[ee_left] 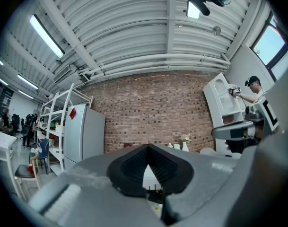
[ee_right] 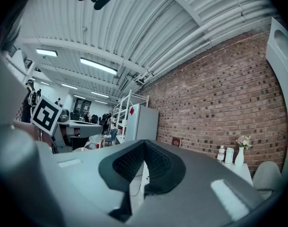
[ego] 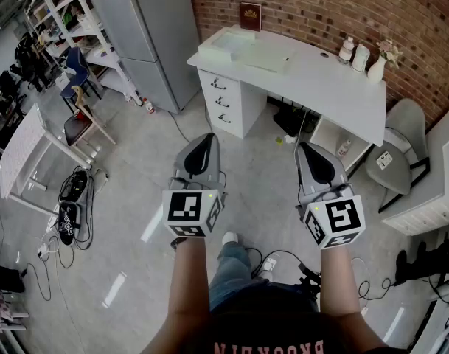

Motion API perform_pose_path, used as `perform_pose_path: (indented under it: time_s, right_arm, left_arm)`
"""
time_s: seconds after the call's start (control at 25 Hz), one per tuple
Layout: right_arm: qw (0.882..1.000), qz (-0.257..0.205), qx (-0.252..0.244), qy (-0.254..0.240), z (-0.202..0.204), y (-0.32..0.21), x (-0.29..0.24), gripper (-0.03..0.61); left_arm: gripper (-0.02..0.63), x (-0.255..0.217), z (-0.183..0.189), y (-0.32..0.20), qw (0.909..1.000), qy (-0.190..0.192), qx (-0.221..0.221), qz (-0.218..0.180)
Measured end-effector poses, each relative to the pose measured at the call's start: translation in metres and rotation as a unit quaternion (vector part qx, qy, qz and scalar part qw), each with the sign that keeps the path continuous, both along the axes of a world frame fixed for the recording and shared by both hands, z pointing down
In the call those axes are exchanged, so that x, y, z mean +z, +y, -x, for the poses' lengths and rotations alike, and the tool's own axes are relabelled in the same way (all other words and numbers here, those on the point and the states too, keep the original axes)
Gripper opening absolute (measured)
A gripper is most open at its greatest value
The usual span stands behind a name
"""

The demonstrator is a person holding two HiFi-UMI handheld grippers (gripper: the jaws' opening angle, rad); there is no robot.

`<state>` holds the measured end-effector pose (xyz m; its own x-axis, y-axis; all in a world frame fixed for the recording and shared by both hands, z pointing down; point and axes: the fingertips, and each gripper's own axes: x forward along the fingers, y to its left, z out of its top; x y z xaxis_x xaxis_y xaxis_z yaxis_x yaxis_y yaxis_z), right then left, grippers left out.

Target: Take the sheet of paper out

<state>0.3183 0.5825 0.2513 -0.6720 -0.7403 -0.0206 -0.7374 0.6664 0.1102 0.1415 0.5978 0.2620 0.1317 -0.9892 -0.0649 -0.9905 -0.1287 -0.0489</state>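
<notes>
Held level, side by side above the floor and well short of the white bench (ego: 324, 80): left hand-held gripper (ego: 202, 143) and right hand-held gripper (ego: 307, 150), each with jaws pressed together on nothing (tips meeting in both gripper views). Lying flat on the bench top toward its left end, well apart from both: the pale sheet of paper (ego: 268, 60). At the opposite end, near the brick wall (ego: 320, 6): a white vase (ego: 377, 68).

White desk (ego: 324, 83) with paper (ego: 267, 60), vase (ego: 377, 68)
</notes>
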Motion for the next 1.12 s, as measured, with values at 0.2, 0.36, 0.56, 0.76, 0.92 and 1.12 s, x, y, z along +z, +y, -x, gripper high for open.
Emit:
perform_pose_path:
  time_s: [0.2,0.36,0.56,0.76,0.92,1.12]
  right_arm:
    - [1.000,-0.002,0.004,-0.003,0.017,-0.023,0.001,-0.003]
    - [1.000,0.000,0.004,0.002,0.038,-0.045,0.002,-0.003]
    - [1.000,-0.004,0.014,0.003,0.074,-0.081,0.001,-0.003]
    - [0.999,-0.005,0.033,0.001,0.112,-0.117,0.000,-0.002]
    - [0.999,-0.002,0.042,-0.002,0.133,-0.139,0.003,-0.002]
    - [0.999,-0.002,0.041,0.000,0.155,-0.166,0.003,-0.002]
  left_arm:
    - [0.000,-0.002,0.019,-0.021,0.9999,-0.009,0.000,-0.006]
    - [-0.002,-0.001,0.042,-0.044,1.0000,0.000,0.002,-0.006]
    - [0.000,-0.002,0.077,-0.086,0.9998,0.006,0.018,-0.006]
    - [0.000,-0.004,0.112,-0.130,0.9994,0.001,0.035,-0.004]
    - [0.000,-0.002,0.132,-0.156,0.9990,0.001,0.044,-0.002]
    - [0.000,0.003,0.153,-0.179,0.9991,0.006,0.042,0.003]
